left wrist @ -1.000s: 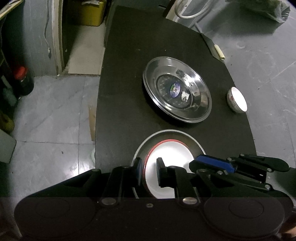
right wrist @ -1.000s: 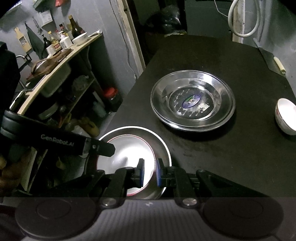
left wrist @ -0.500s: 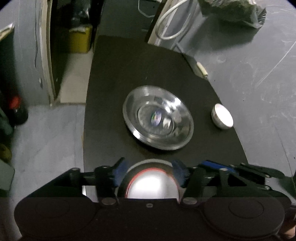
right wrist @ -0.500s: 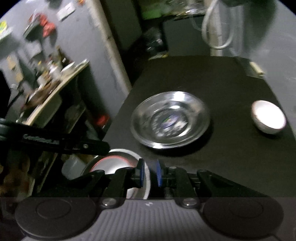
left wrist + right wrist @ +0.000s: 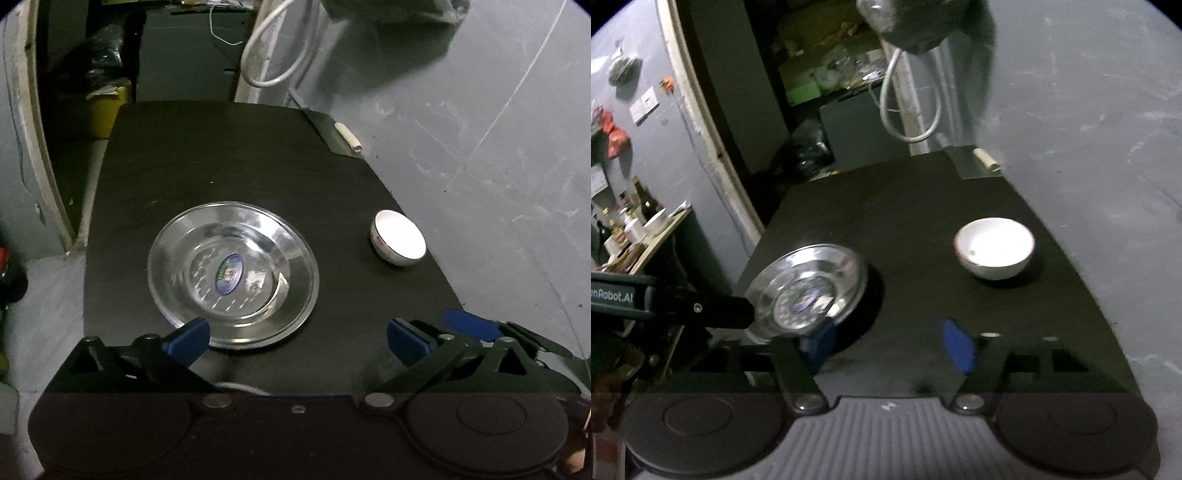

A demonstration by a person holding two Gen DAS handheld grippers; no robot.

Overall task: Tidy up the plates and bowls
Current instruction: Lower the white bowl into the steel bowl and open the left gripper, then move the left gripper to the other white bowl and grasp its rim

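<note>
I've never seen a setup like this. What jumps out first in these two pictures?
A shiny steel plate with a blue sticker at its centre gleams on the black table, with a small white bowl apart from it near the right edge. In the foreground, blue-padded fingers of the left gripper stand wide apart, holding nothing, and the right gripper is likewise open.

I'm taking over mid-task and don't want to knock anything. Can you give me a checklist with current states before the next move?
1. Left gripper open, nothing held: ok.
2. Right gripper open, nothing held: ok.
3. Steel plate flat on the table: ok.
4. White bowl upright, apart from the plate: ok.
5. Bowl well in from the table's right edge: not ok, it sits near it.
6. Plate under the left gripper: cannot tell, only a sliver of rim shows.
</note>
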